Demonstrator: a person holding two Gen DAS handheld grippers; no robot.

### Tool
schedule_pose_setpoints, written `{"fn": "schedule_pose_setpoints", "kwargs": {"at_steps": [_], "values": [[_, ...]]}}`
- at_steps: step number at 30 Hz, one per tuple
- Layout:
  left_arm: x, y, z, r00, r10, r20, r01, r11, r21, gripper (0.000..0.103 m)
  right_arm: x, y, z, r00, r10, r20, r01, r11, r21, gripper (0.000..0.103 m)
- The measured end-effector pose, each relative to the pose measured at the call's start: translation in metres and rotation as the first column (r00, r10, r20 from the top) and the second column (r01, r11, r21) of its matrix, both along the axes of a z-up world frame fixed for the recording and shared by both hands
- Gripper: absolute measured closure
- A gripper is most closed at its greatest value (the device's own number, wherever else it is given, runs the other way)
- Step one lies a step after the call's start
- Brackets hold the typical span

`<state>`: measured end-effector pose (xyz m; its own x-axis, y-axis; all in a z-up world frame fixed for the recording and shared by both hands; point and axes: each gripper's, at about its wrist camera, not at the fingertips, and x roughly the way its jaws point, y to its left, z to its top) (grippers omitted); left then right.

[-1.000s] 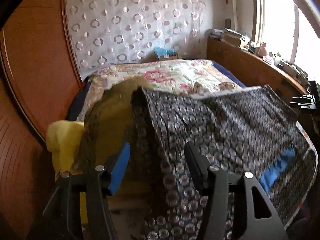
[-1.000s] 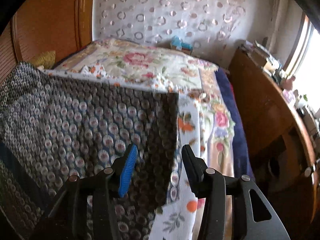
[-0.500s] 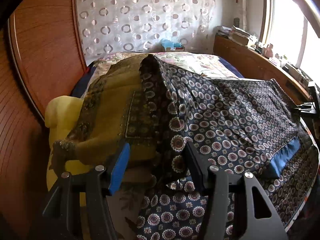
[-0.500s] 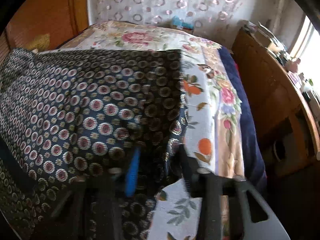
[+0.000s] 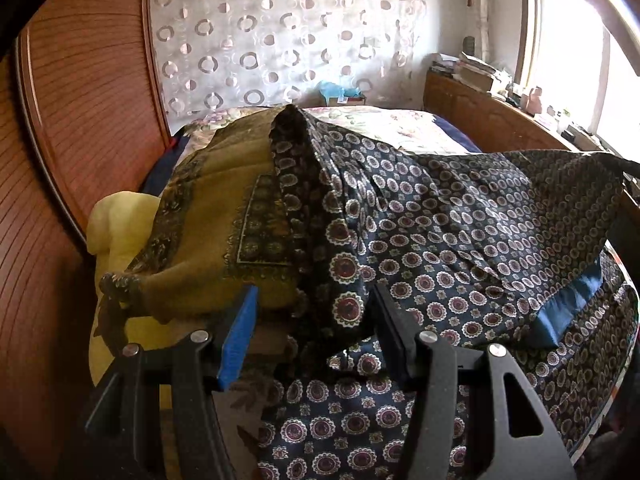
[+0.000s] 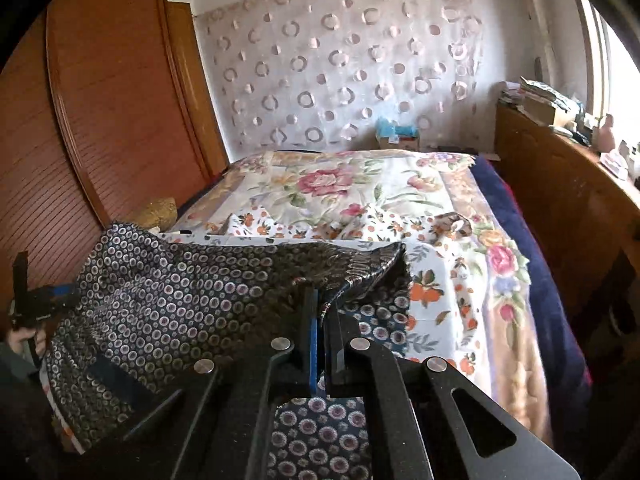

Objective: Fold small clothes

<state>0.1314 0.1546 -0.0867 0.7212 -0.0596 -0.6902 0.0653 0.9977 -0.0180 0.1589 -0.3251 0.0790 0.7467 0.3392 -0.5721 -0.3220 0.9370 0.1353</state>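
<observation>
Item: navy medallion-print garment [image 6: 168, 304], draped over bed's [image 6: 496, 292] near edge | right tool [image 6: 320, 320]: jaws just closed, pinching hem | left tool [image 5: 316, 320]: half open, cloth between jaws, ungripped | risk: thin pinch slipping; unheld side sagging, fold skewing.

Right hand-held gripper [image 6: 320, 320] just closed, pinching edge of dark patterned cloth [image 6: 168, 300], lifted off floral bed [image 6: 460, 280]; rest drapes toward bed's left edge. Left hand-held gripper [image 6: 30, 304] at far left.
</observation>
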Motion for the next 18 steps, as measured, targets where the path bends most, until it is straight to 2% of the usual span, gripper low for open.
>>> {"fn": "schedule_pose_setpoints", "kwargs": {"at_steps": [5,10,13,14,18], "values": [[0.002,0.001,-0.002,1.000,0.015,0.003,-0.015,1.000,-0.023,0.046,-0.002,-0.002,-0.015,0.999,-0.024,-0.036,0.022,0.997,-0.074,0.101],[-0.001,-0.008,-0.003,1.000,-0.015,0.015,0.015,1.000,0.006,0.064,0.006,0.001,-0.027,0.997,-0.030,-0.069,0.024,0.995,-0.096,0.101],[0.002,-0.012,-0.005,1.000,0.000,-0.004,0.001,0.999,0.051,0.085,0.014,0.009,-0.033,0.996,-0.032,-0.084,0.023,0.995,-0.099,0.101],[0.002,-0.012,-0.005,1.000,0.009,-0.006,-0.009,0.998,0.063,0.095,0.013,0.009,-0.033,0.996,-0.033,-0.085,0.025,0.995,-0.095,0.101],[-0.009,-0.005,0.005,1.000,-0.002,0.022,0.002,1.000,0.002,0.100,0.012,0.004,-0.025,0.997,-0.030,-0.074,0.025,0.997,-0.071,0.102]]}}
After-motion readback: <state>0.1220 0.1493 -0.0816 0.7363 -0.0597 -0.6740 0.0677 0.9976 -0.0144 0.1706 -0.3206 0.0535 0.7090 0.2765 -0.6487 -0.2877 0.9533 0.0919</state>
